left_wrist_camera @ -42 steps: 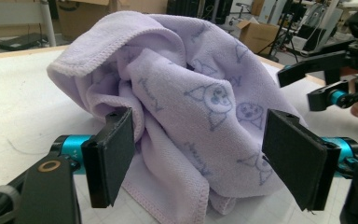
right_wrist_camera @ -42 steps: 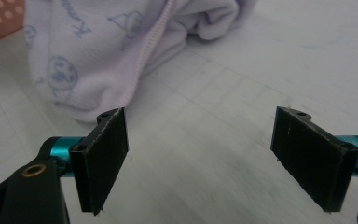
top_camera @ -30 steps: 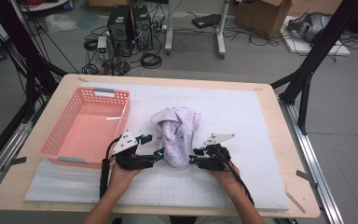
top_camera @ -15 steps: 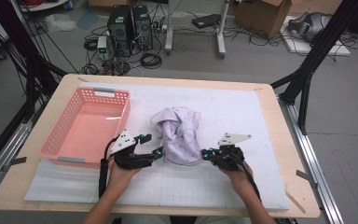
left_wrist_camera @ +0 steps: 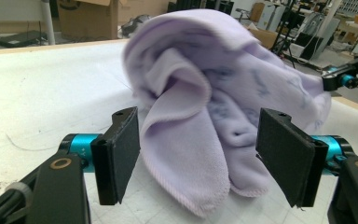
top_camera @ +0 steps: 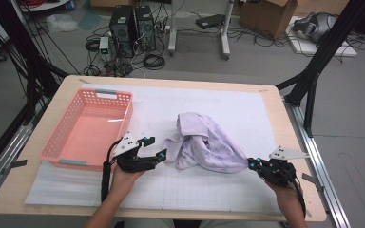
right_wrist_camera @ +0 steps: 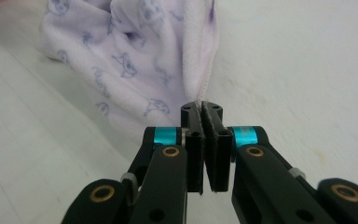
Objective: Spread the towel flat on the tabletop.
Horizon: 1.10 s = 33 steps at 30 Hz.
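My right hand-held gripper [top_camera: 251, 165] is clamped on a corner of the lilac towel [top_camera: 204, 142]; I can see the hem pinched between its pads [right_wrist_camera: 193, 140], the cloth stretching away ahead of it. My left hand-held gripper [top_camera: 154, 148] stands wide, pads [left_wrist_camera: 121, 161] clear of the cloth, with a hanging fold of the towel between them. The rest is heaped on the table [top_camera: 228, 199] between both hand-held grippers. A pink basket [top_camera: 57, 147] sits just behind my left one.
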Motion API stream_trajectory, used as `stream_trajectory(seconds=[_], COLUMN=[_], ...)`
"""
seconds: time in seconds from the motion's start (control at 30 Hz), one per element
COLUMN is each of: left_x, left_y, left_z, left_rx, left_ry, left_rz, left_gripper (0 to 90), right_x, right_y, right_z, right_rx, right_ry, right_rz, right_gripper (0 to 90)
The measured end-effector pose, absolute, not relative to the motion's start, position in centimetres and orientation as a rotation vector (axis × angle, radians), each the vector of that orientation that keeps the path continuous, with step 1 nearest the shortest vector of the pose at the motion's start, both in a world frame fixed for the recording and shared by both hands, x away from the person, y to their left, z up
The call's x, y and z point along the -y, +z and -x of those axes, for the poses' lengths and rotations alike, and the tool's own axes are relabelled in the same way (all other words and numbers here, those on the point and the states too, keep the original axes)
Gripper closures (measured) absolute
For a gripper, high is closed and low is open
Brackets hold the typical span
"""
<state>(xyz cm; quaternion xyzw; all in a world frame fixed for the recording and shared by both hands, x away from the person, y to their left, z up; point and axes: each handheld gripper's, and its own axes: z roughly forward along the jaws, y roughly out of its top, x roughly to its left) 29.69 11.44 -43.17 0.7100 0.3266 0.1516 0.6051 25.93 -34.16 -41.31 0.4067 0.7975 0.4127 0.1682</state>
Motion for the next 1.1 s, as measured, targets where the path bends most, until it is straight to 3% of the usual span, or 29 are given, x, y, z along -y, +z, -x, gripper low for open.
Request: stream_trajectory(seconds=[0.07,0.1,0.2,0.27,0.37,0.5,0.6,0.63,0.73,1.1], left_x=[-11.4,-11.4,-11.2,-11.1,-11.1,-11.1,-11.1,-11.0,-11.0,-11.0], left_y=[-43.2,-43.3,-43.3,-43.3,-43.4,-43.4,-43.5,-43.5,-43.5,-43.5], left_z=[-29.8,-29.8,-29.8,-29.8,-29.9,-29.9,-29.9,-29.9,-29.9,-29.8], left_rx=[-0.756,-0.753,-0.746,-0.744,-0.746,-0.748,-0.749,-0.749,-0.749,-0.749], left_ry=[0.351,0.346,0.341,0.338,0.338,0.335,0.33,0.328,0.326,0.326], left_rz=[-1.646,-1.65,-1.657,-1.661,-1.668,-1.669,-1.679,-1.678,-1.68,-1.676], left_gripper=[32.1,32.7,33.1,33.1,33.1,33.0,33.0,32.9,33.0,33.2], right_x=[34.6,34.7,34.4,33.3,31.7,29.6,28.8,28.3,28.5,31.7], right_y=[-41.3,-40.9,-40.4,-40.3,-41.4,-43.5,-44.3,-44.4,-44.2,-42.5], right_z=[-25.7,-25.8,-26.3,-27.8,-30.2,-32.9,-33.6,-33.5,-33.0,-27.1], right_rx=[-2.26,-2.219,-2.177,-2.161,-2.184,-2.264,-2.318,-2.326,-2.383,-2.429], right_ry=[1.177,1.221,1.259,1.244,1.212,1.143,1.091,1.073,1.111,1.163], right_rz=[-1.163,-1.183,-1.204,-1.2,-1.231,-1.308,-1.313,-1.271,-1.243,-1.138], right_gripper=[85.7,68.9,62.8,53.1,45.8,42.7,44.2,58.8,81.3,82.8])
